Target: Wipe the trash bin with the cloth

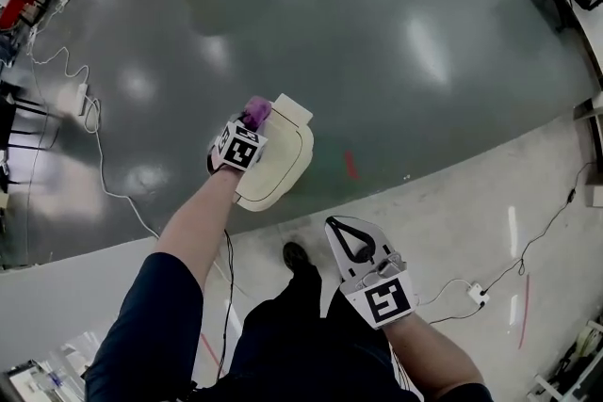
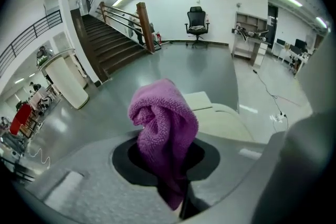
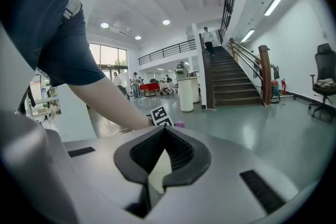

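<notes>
Head view showed the left claw (image 1: 252, 116) clamped on the cloth (image 1: 258, 110) over the trash bin (image 1: 287, 157), seemingly ready to wipe; the right claw (image 1: 350, 242), closed and empty, hung near the bin.

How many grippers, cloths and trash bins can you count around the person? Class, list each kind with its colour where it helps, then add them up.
Grippers: 2, the left gripper shut on the cloth, the right gripper shut with nothing in it
Purple cloth: 1
Cream trash bin: 1
Total: 4
</notes>
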A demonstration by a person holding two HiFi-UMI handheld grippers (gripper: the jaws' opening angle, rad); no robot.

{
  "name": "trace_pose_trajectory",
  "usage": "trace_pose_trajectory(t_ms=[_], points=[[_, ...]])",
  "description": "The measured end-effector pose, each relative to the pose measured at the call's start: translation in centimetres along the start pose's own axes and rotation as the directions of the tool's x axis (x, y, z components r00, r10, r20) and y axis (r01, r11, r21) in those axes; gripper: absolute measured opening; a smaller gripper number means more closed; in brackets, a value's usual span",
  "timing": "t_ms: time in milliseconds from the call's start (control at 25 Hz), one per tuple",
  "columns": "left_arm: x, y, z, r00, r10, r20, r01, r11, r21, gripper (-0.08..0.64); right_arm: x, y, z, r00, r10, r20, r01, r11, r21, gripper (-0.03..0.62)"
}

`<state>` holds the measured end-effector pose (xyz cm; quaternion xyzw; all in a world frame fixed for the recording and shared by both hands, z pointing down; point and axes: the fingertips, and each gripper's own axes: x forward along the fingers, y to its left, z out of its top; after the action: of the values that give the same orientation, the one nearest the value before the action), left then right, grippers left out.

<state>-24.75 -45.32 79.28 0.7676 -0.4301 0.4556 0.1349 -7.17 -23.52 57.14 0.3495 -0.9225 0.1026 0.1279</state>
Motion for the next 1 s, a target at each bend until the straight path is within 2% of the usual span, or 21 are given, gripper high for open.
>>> trace_pose_trajectory(t_ms=[120,320,560,720,880,1000], points=[[0.7,-0.2,0.4,1.000,0.009,-0.025,-0.008,1.000,0.018,0.067,-1.2,-0.6,-1.3,1.000,-0.012,-0.013,0.013,1.000,0.027,0.011],[0.5,-2.3,0.9,1.000,-0.004,-0.017,0.005,1.000,0.014,0.067,-2.5,-0.8,-1.5,1.000,-0.009,-0.015,0.009,0.999,0.035,0.011],[0.0,-7.7,1.9,0.998,-0.058,0.021,0.057,0.996,0.067,0.067,-3.9,-0.8,-1.3,1.000,0.004,-0.022,-0.004,1.000,0.013,0.011],[-0.3,-11.0,2.1,0.994,-0.103,0.045,0.099,0.993,0.070,0.067,-5.0,-1.0,-1.4,1.000,-0.003,-0.029,0.004,1.000,0.015,0.011],[-0.9,-13.7,1.4,0.987,-0.148,0.058,0.143,0.986,0.089,0.067,-5.3,-0.8,-1.8,0.999,-0.004,-0.042,0.005,1.000,0.015,0.011],[-1.4,-14.2,0.6,0.985,-0.163,0.058,0.155,0.980,0.123,0.067,-4.8,-0.1,-1.7,0.999,0.006,-0.044,-0.005,1.000,0.019,0.011]])
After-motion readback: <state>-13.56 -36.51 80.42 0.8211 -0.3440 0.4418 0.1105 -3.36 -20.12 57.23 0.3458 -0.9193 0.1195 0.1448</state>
